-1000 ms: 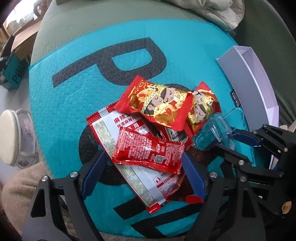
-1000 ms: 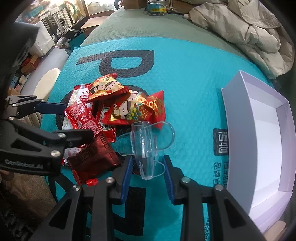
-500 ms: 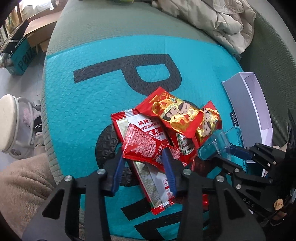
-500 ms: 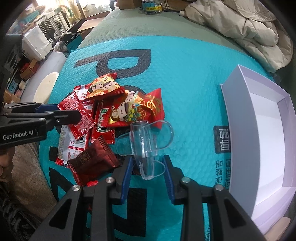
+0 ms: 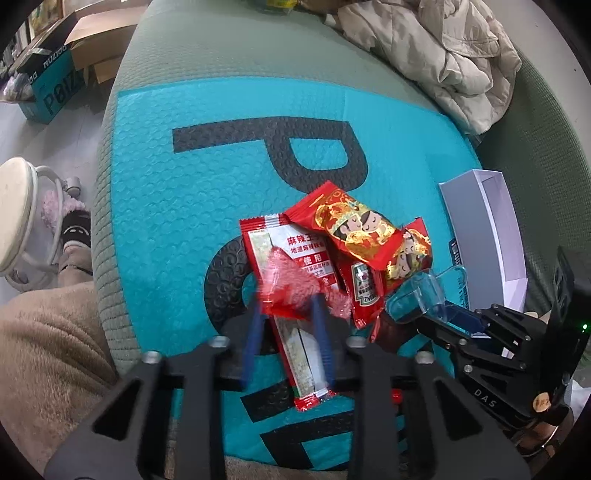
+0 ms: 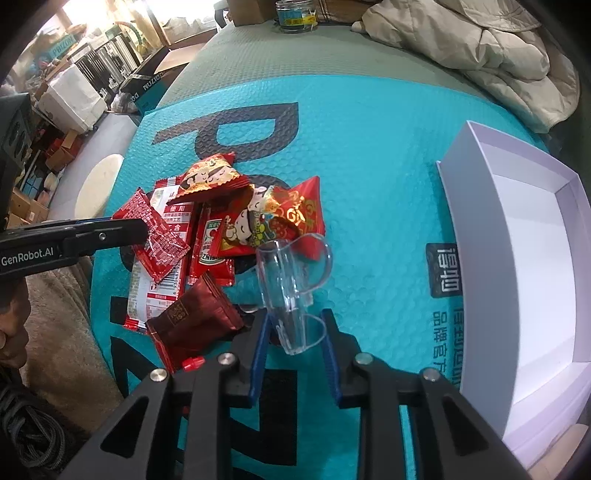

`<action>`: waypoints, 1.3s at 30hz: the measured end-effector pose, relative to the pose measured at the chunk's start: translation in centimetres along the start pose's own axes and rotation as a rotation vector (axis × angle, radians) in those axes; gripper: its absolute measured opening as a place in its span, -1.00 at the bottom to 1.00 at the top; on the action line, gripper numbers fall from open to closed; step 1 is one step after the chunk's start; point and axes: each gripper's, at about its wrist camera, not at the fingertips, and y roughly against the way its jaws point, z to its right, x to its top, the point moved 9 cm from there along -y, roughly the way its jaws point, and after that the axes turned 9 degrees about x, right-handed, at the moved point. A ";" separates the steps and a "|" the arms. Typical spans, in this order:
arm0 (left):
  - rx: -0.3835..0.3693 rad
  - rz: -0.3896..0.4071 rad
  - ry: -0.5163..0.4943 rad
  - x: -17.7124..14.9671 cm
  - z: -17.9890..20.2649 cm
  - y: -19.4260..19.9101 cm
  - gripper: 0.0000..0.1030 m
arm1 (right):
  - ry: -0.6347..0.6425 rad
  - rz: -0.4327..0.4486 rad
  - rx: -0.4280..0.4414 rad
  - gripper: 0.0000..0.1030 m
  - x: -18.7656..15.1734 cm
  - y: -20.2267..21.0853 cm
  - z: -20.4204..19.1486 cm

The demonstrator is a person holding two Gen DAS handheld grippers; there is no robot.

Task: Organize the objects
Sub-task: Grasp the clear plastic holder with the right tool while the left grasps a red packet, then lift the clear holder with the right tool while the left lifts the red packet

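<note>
Now the left gripper [image 5: 286, 306] is pinching a small red sachet [image 6: 157, 236] between its blue fingers [image 5: 253, 332]; in the left wrist view the sachet is showing only as a blur, while the right wrist view is showing it crisply, held at its edge above the long white-and-red packet [image 5: 291, 295]. That packet is lying flat on the teal mat [image 5: 177, 192], at the left of a loose pile of snacks. Just beside it a ketchup sachet [image 6: 208, 247] is lying, and two red-and-gold candy bags are sitting partly on top of the pile: one [image 5: 351, 227] toward the far side, the other [image 6: 273, 221] toward the right. A dark brown packet [image 6: 192, 321] is resting at the near edge of the pile.

The right gripper [image 6: 295, 332] is closing on a clear plastic cup [image 6: 291, 277], its fingers [image 6: 260, 343] pressing the cup's near end while the handle is sticking out to the right. The cup is touching the right-hand candy bag.

A white box [image 6: 476, 258] is sitting open at the mat's right edge, well apart from the pile. A beige jacket [image 5: 450, 55] is lying on the green cushion [image 5: 221, 48] beyond the mat, and a jar [image 6: 295, 14] is standing at the far end.
</note>
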 end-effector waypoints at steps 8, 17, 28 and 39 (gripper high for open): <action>-0.027 -0.001 0.010 0.0 0.1 0.0 -0.55 | -0.007 -0.012 0.014 -0.50 -0.2 0.1 -0.2; -0.068 0.056 0.036 0.6 0.0 0.9 -0.68 | -0.015 -0.006 0.022 -0.48 -0.1 0.0 0.0; -0.105 0.069 0.042 1.1 0.9 1.8 -0.88 | -0.049 0.010 0.068 -0.59 -0.2 0.6 0.1; -0.044 0.137 0.044 0.3 1.1 4.1 -0.89 | -0.042 0.044 0.063 -0.64 -0.9 2.6 -0.4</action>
